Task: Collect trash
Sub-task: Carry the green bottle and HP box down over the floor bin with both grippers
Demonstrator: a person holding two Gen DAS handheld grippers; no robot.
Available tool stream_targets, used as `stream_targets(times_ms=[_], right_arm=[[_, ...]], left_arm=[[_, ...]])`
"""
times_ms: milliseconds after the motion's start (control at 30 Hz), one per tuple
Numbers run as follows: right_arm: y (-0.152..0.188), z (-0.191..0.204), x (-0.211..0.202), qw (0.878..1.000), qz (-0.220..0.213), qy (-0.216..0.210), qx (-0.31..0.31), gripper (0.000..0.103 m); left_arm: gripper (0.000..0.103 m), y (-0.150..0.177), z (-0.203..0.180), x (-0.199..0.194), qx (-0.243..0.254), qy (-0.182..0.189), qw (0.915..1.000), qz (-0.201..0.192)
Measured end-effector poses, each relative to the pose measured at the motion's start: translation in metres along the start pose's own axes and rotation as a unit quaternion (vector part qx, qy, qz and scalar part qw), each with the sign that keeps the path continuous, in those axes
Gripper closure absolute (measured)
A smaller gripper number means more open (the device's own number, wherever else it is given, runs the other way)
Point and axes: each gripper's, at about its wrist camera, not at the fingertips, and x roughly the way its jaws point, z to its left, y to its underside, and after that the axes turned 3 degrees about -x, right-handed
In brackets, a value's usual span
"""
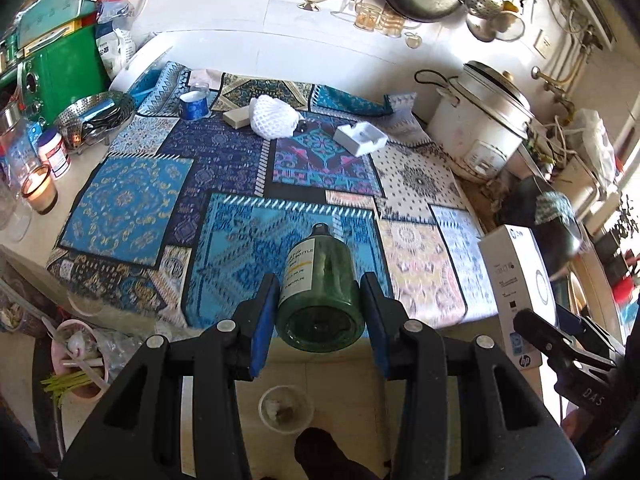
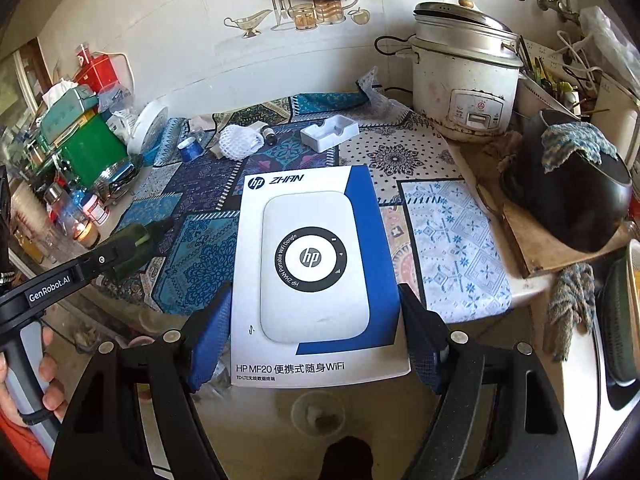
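My left gripper (image 1: 320, 312) is shut on a dark green glass bottle (image 1: 320, 280), held by its base with the neck pointing away over the patterned cloth (image 1: 128, 204). My right gripper (image 2: 316, 324) is shut on a white and blue HP box (image 2: 316, 264), its blue pads pressing on the two long sides. The box (image 1: 516, 276) also shows at the right in the left wrist view. Farther back on the cloth lie a white foam net (image 1: 272, 116), a white plastic tray insert (image 1: 360, 136), a small beige block (image 1: 238, 117) and a blue cup (image 1: 193, 106).
A white rice cooker (image 2: 464, 80) stands at the back right, a dark wok with a rag (image 2: 568, 196) beside it. Green box (image 1: 64, 72), steamer basket (image 1: 94, 116), jars and a candle (image 1: 38, 188) crowd the left. Below, on the floor, sits a small cup (image 1: 286, 404) and a pink bowl (image 1: 80, 364).
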Motion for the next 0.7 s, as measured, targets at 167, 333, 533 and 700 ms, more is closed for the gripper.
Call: stream_targets(times_ms=[167, 333, 533, 700], right_arm=[[0.042, 0.025, -0.005, 1.000, 0.018, -0.007, 0.022, 0.028], [0.080, 0.047, -0.002, 0.998, 0.048, -0.009, 0.033, 0.028], [0.113, 0.047, 0.000, 0.996, 0.083, -0.004, 0.043, 0.028], [0.134, 0.032, 0.015, 0.992, 0.114, 0.003, 0.051, 0.028]], left_arm=[[0.062, 0.037, 0.016, -0.025, 0.024, 0.003, 0.9997, 0.009], [0.062, 0.071, 0.030, -0.031, 0.027, 0.008, 0.9990, 0.036], [0.062, 0.108, 0.035, -0.024, 0.031, 0.013, 0.9966, 0.075], [0.062, 0.136, 0.033, 0.000, 0.026, 0.011, 0.9940, 0.106]])
